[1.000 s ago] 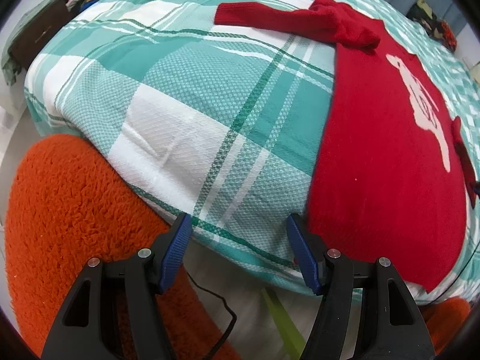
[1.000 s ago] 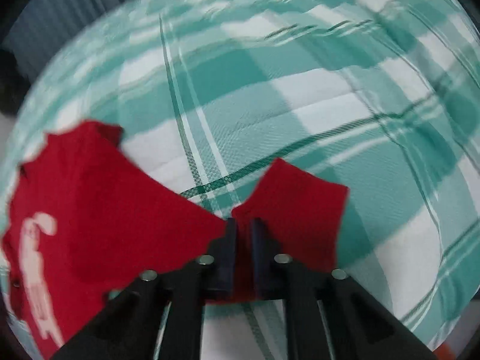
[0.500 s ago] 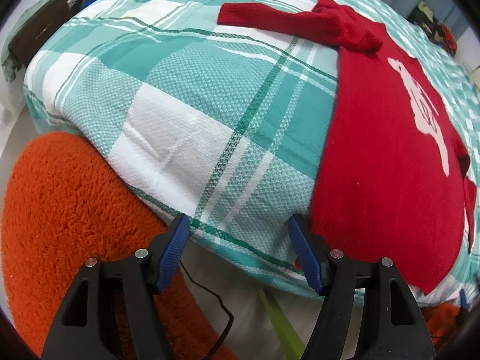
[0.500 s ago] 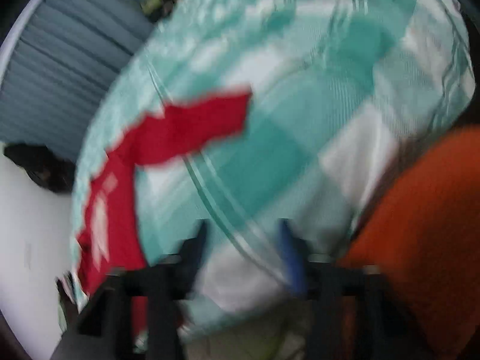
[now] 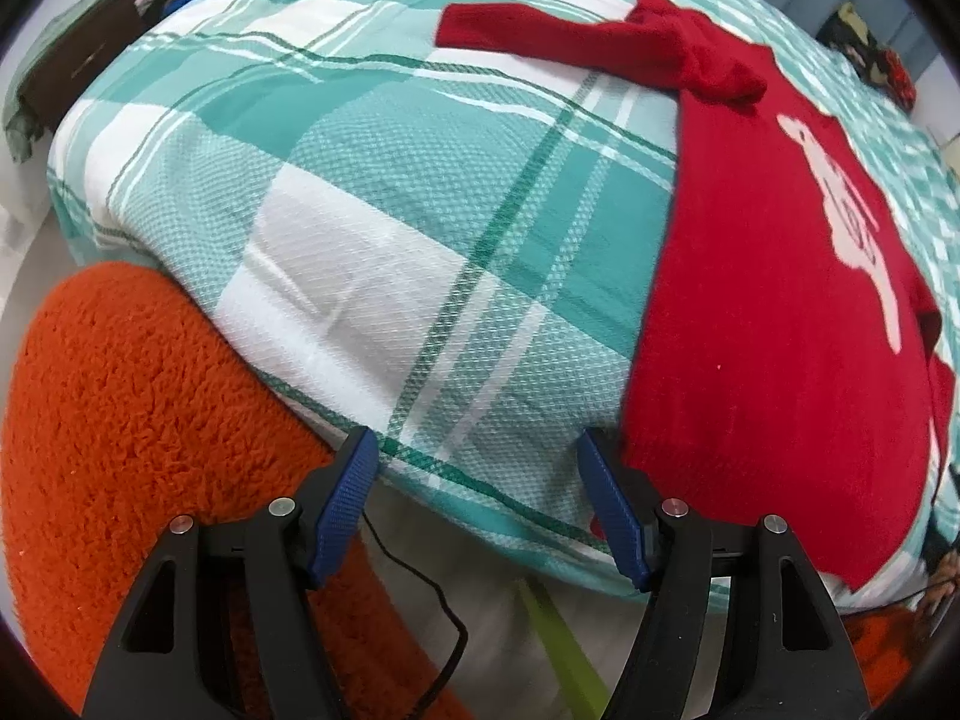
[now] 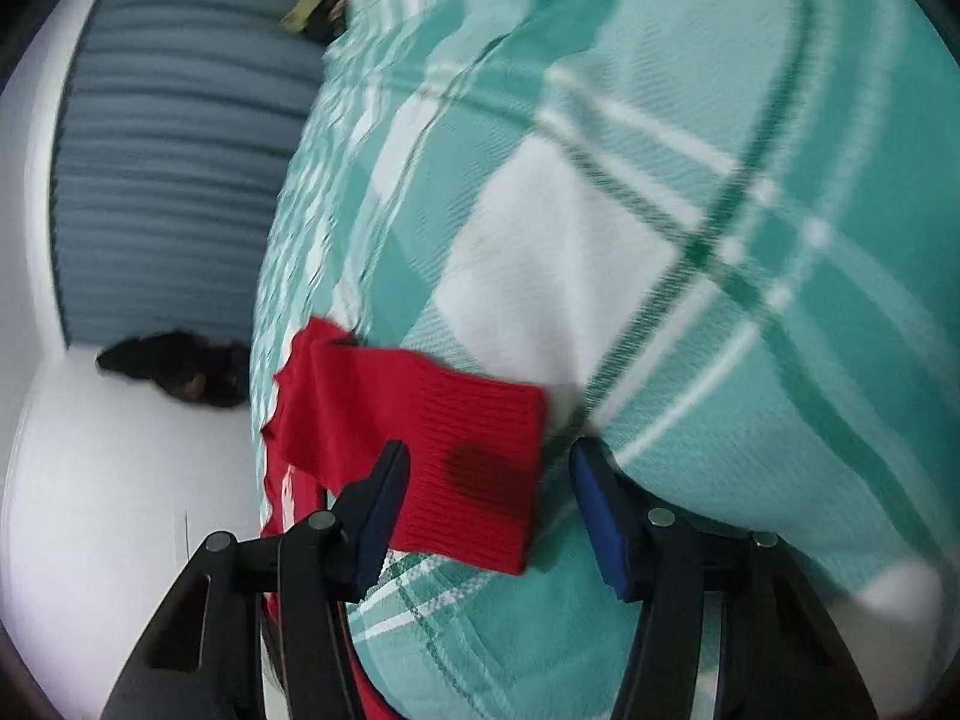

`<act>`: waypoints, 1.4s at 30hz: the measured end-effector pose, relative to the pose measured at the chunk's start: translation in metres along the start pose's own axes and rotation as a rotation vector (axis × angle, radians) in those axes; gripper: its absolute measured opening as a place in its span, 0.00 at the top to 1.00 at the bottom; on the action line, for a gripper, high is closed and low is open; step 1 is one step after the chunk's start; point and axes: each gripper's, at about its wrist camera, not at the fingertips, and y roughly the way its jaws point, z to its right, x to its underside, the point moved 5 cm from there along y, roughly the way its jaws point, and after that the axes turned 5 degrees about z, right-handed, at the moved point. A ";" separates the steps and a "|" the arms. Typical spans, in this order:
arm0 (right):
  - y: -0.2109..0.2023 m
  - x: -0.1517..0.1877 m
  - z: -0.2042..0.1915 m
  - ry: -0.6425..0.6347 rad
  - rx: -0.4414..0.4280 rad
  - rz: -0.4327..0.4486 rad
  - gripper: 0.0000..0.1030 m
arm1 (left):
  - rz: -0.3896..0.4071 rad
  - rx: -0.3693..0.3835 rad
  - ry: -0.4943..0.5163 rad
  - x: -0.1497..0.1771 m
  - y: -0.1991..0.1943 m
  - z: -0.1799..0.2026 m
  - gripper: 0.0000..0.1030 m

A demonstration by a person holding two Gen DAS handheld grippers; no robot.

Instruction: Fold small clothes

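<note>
The left gripper [image 5: 477, 480] gaped empty beside the red sweater [image 5: 774, 312]. The right gripper [image 6: 489, 492] hung spread wide over its sleeve [image 6: 444, 456] on the plaid bedspread [image 6: 690, 252]

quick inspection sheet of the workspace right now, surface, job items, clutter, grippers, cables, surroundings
surface: bed under a teal and white plaid cover, rounded at the near corner.
job's things: red sweater lies flat, white motif up, near the bed's edge; one sleeve stretches sideways, bunched at the shoulder; the other sleeve's cuff lies on the cover.
clutter: pile of folded clothes off the far corner; dark items beyond the bed.
grippers: left gripper open, empty, at the bed's edge; right gripper open, cuff lying between its fingers, not pinched.
cables: thin black cable below the bed's edge.
surroundings: fuzzy orange cushion, grey-blue curtain.
</note>
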 end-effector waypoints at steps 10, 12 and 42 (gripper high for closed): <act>-0.053 -0.063 -0.069 -0.277 -0.034 0.183 0.94 | -0.001 0.010 -0.016 -0.001 -0.002 -0.002 0.30; -0.071 -0.083 -0.077 -0.284 -0.022 0.206 0.94 | -0.001 0.005 -0.011 -0.001 -0.001 0.000 0.30; -0.064 -0.023 -0.061 -0.474 0.303 0.057 0.45 | -0.013 -0.028 0.037 0.004 0.008 0.013 0.27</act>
